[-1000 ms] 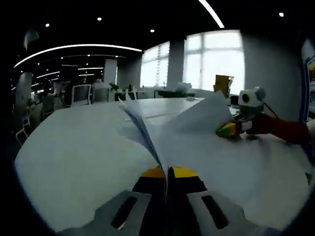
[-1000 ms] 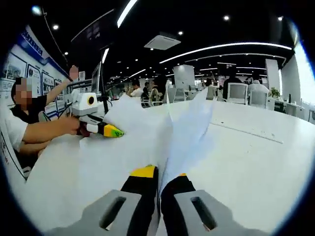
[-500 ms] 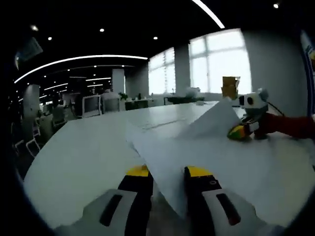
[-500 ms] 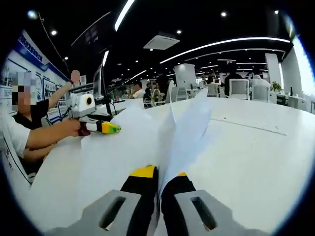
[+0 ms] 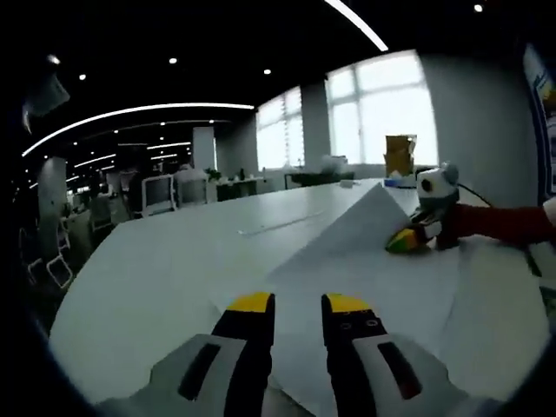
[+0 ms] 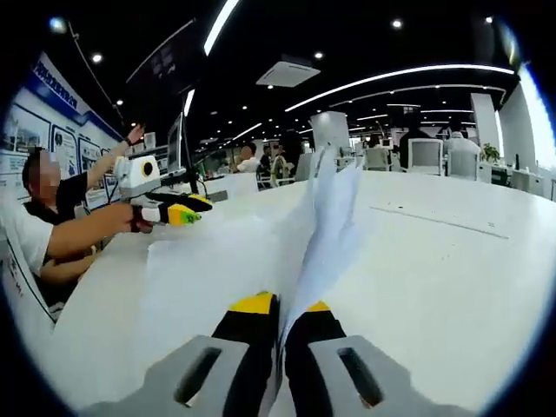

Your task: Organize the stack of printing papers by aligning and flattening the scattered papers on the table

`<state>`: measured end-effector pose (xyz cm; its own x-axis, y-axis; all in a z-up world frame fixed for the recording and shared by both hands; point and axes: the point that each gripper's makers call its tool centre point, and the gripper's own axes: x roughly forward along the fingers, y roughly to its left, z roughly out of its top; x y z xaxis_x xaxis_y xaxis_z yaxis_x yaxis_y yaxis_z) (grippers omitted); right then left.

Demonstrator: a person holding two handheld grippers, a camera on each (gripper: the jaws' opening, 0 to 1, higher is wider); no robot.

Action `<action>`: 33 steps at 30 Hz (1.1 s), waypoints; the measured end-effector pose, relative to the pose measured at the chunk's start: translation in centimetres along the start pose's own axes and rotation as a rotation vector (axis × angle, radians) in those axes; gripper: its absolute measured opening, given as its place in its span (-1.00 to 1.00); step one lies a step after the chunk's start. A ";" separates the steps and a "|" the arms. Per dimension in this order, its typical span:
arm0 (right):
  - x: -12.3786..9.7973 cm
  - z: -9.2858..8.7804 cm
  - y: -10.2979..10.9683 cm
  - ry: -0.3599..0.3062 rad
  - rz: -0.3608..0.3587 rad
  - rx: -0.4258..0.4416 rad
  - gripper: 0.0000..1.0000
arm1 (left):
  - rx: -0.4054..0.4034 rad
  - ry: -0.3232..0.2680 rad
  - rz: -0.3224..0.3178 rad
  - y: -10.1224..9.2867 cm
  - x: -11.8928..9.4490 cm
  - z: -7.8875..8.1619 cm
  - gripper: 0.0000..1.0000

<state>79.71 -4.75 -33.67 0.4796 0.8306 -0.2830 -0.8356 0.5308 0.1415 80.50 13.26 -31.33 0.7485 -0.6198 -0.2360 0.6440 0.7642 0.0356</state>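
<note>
Your left gripper (image 5: pixel 291 304) jaws parted over papers (image 5: pixel 382 278) on white table (image 5: pixel 156 269) | right gripper (image 6: pixel 282 308) clamps raised sheets | office chairs (image 5: pixel 156 191), windows (image 5: pixel 382 113) beyond

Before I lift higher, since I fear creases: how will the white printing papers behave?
Probably floppy: the white printing papers fan apart above the shut right gripper. Likely light and slippery, sliding on the smooth white table.
</note>
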 end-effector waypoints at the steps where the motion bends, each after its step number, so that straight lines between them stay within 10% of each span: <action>1: 0.0 0.0 0.0 0.001 0.000 -0.002 -1.00 | -0.031 0.015 -0.005 -0.2 0.2 -0.5 -0.48; 14: 0.0 -0.1 0.4 0.006 0.016 0.017 -0.94 | 0.010 0.114 0.007 -0.5 0.6 -2.9 -0.66; 18: -0.4 0.9 0.3 -0.038 0.026 0.052 -0.64 | 0.036 0.114 0.003 -0.6 0.6 -3.0 -0.73; 28: -7.9 3.8 -4.4 -0.136 -0.133 0.033 -0.59 | 0.019 0.115 0.003 -0.7 0.6 -3.0 -0.73; 33: -9.0 5.4 -3.6 -0.177 -0.119 0.027 -0.56 | 0.014 0.114 0.005 -0.6 0.6 -3.1 -0.72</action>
<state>79.80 -13.22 -26.53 0.6162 0.7770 -0.1287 -0.7639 0.6294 0.1427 80.06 12.98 -34.45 0.7292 -0.5909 -0.3451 0.6432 0.7640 0.0508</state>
